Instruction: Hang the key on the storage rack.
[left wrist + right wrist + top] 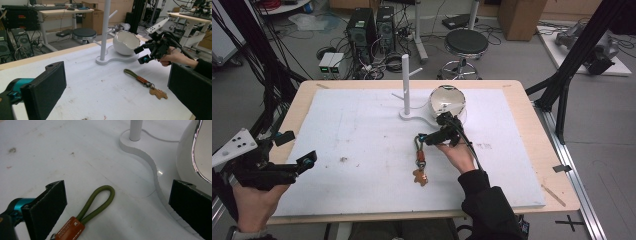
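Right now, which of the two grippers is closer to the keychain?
The right gripper, its open fingers hovering just above the keychain's green loop. The left gripper sits far off, at the table's left edge.

We note a keychain (420, 159) lying flat on the white mat (362, 150), near the middle. Its olive-green cord loop (97, 203) points far, toward the white stand (405, 85); a brown leather tab (70, 230), metal rings and a tan figure-shaped charm (420, 177) trail nearward.
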`<state>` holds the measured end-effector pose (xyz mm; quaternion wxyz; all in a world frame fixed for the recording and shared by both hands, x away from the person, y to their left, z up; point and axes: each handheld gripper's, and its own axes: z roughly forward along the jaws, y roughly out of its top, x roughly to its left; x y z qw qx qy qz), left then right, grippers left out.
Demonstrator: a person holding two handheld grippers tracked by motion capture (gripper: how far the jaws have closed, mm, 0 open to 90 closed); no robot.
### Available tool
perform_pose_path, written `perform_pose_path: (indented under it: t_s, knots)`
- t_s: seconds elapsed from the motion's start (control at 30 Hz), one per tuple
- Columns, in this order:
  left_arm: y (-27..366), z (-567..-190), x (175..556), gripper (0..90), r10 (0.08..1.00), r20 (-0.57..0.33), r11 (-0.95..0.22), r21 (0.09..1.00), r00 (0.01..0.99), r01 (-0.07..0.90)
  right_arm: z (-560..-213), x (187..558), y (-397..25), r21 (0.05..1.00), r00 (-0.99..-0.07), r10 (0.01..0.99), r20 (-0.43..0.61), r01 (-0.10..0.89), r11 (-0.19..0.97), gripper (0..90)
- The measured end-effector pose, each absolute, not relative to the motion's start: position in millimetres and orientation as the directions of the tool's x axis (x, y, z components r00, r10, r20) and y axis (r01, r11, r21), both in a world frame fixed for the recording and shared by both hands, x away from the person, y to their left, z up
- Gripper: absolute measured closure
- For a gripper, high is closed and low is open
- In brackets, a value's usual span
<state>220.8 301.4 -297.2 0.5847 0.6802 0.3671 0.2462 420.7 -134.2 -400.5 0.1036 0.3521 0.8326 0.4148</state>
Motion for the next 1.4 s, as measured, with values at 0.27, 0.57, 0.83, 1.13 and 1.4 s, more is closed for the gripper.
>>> perform_pose_path:
  t_s: [0.27, 0.57, 0.83, 1.13, 1.4]
  knots:
    - [300, -298, 221, 2.3, 0.786, -0.093, -0.05, 0.976, 0.612, 0.213, -419, 429, -122, 0.73, -0.71, 0.694, 0.118, 0.536, 0.424, 0.7]
    - [301, -299, 222, 2.3, 0.786, -0.096, -0.05, 0.975, 0.611, 0.217, -433, 437, -119, 0.695, -0.687, 0.716, 0.123, 0.575, 0.432, 2.0]
    - [300, -299, 222, 2.3, 0.787, -0.094, -0.051, 0.975, 0.609, 0.215, -437, 437, -115, 0.687, -0.675, 0.734, 0.075, 0.568, 0.453, 13.1]
    - [300, -299, 222, 2.3, 0.788, -0.094, -0.053, 0.974, 0.609, 0.219, -437, 428, -102, 0.676, -0.728, 0.685, -0.009, 0.5, 0.541, 56.3]
    - [301, -299, 222, 2.3, 0.79, -0.094, -0.051, 0.975, 0.606, 0.218, -436, 422, -96, 0.678, -0.754, 0.657, -0.008, 0.479, 0.557, 83.8]
